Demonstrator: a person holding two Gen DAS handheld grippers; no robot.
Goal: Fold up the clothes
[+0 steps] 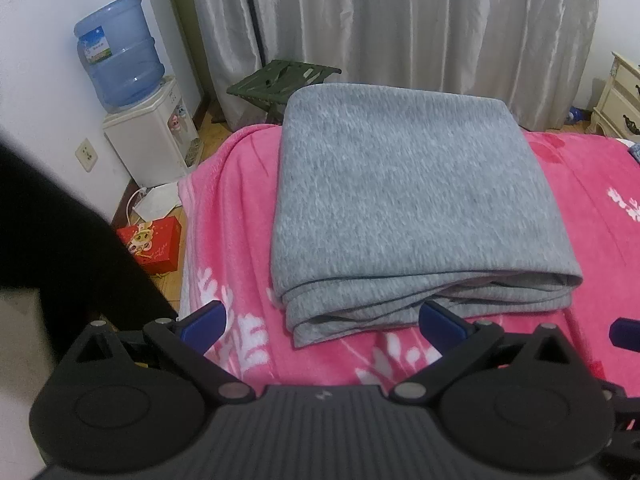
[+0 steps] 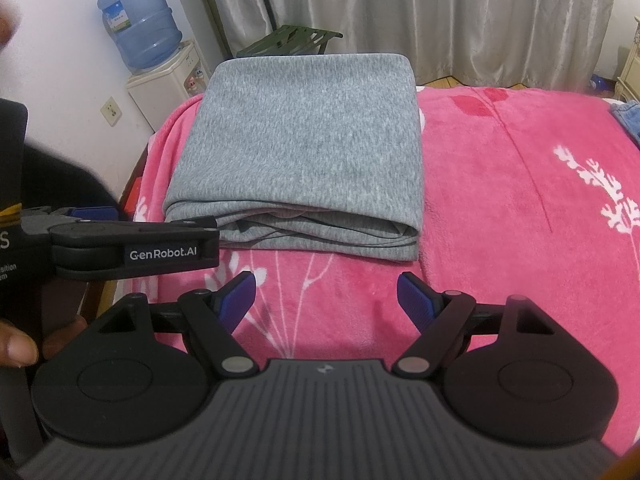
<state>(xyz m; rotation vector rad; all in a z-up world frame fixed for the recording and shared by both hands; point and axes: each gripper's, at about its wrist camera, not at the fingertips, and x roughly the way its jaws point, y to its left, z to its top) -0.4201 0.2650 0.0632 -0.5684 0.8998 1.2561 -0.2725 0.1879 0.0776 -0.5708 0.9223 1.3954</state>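
A grey garment (image 1: 400,208), folded into a thick rectangle, lies on the pink blanket (image 1: 236,216) of a bed. Its layered open edges face me. My left gripper (image 1: 324,320) is open at the garment's near left corner, with its blue pads wide apart and not pressing the cloth. In the right wrist view the same grey garment (image 2: 304,140) lies ahead. My right gripper (image 2: 328,300) is open over the bare pink blanket (image 2: 500,220), just short of the garment's near edge and holding nothing. The left tool's black labelled housing (image 2: 160,254) shows at the left.
A water dispenser (image 1: 152,140) with a blue bottle (image 1: 116,52) stands by the wall at left. A green folding stool (image 1: 280,76) and grey curtains (image 1: 400,20) are behind the bed. A red box (image 1: 156,244) sits on the floor. A cream nightstand (image 1: 620,100) and some blue denim (image 2: 630,118) are at right.
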